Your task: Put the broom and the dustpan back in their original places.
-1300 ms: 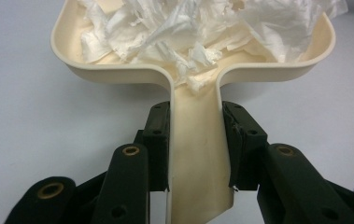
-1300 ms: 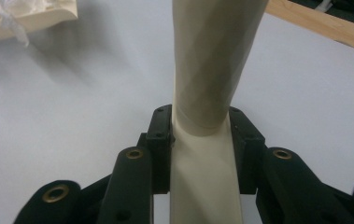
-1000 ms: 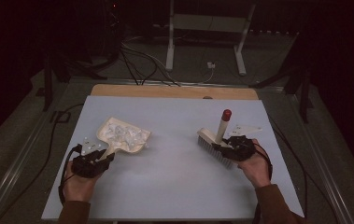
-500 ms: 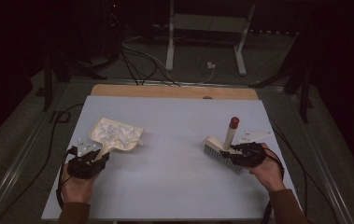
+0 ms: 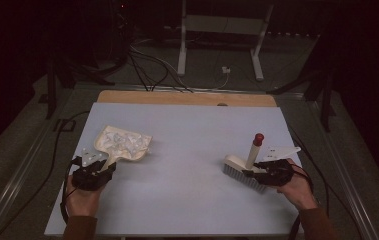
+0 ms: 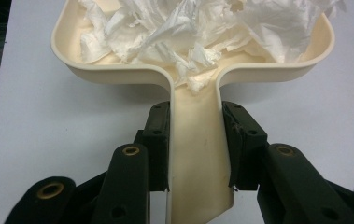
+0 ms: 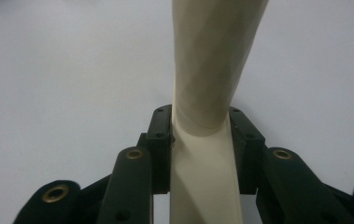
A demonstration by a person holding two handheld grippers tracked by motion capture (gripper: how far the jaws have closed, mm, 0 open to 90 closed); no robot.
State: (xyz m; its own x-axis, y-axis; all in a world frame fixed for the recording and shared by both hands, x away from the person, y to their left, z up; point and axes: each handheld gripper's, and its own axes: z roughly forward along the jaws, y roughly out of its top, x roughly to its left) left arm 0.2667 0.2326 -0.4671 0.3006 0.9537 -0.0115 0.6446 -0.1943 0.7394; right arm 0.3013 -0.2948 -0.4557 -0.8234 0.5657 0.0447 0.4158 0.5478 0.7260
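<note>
The dustpan (image 6: 198, 70) is cream, and the crumpled paper (image 6: 202, 28) inside it is white. The brush (image 5: 244, 167) has a cream handle with a dark red cap on its end and pale bristles. The table (image 5: 187, 150) has a plain pale blue-grey top with a light wooden strip along its far edge, and both grippers have black jaws.

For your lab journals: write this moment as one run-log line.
left gripper: shut on dustpan handle | dustpan: full of crumpled paper | right gripper: shut on brush handle | table
</note>
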